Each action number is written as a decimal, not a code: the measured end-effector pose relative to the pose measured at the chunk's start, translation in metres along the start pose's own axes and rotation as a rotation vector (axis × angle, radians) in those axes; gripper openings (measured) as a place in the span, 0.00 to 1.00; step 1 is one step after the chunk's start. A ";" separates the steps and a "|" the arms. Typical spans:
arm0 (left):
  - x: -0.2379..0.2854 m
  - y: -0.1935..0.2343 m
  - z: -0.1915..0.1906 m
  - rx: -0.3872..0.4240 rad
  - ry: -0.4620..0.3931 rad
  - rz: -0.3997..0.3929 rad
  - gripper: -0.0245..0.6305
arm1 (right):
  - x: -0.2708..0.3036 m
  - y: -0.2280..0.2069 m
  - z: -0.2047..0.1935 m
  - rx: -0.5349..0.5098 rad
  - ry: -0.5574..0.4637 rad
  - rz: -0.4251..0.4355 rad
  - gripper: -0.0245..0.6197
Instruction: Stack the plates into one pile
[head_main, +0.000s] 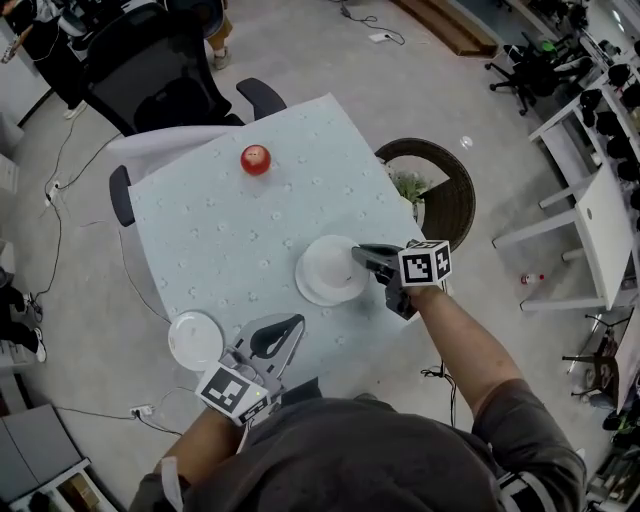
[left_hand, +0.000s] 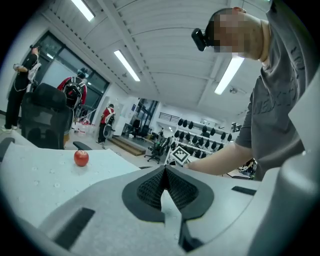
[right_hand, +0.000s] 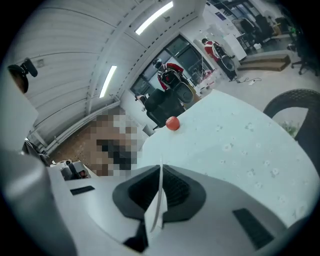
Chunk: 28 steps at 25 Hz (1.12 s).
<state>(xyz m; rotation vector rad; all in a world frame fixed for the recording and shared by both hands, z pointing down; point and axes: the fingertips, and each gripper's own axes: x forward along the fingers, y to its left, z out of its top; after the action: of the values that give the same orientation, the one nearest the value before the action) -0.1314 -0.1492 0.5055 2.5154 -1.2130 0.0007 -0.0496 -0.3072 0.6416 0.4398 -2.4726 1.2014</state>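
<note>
A white plate (head_main: 325, 272) hangs over the right middle of the table (head_main: 220, 230). My right gripper (head_main: 358, 255) is shut on its right rim. In the right gripper view the plate (right_hand: 156, 209) shows edge-on as a thin white sliver pinched between the jaws of my right gripper (right_hand: 161, 172). A second white plate (head_main: 195, 340) lies at the table's front left edge. Just to its right my left gripper (head_main: 297, 322) is shut and holds nothing. In its own view the left gripper (left_hand: 165, 172) has its pads pressed together.
A red apple (head_main: 255, 159) sits toward the far side of the table. A round wicker basket (head_main: 445, 200) with greenery stands off the table's right edge. A black office chair (head_main: 160, 80) is behind the table. A white desk (head_main: 600, 225) stands far right.
</note>
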 end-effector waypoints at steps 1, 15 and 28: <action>-0.003 0.003 -0.001 -0.004 0.000 0.008 0.05 | 0.006 0.001 -0.002 0.002 0.009 0.003 0.05; -0.020 0.021 -0.017 -0.043 0.015 0.041 0.05 | 0.031 -0.037 -0.032 -0.292 0.134 -0.273 0.14; -0.008 0.012 -0.020 -0.056 0.052 0.020 0.05 | 0.008 -0.013 -0.004 -0.593 -0.009 -0.428 0.24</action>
<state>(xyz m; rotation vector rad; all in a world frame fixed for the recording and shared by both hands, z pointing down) -0.1426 -0.1438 0.5270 2.4400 -1.2003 0.0363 -0.0509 -0.3129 0.6560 0.7400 -2.4135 0.2803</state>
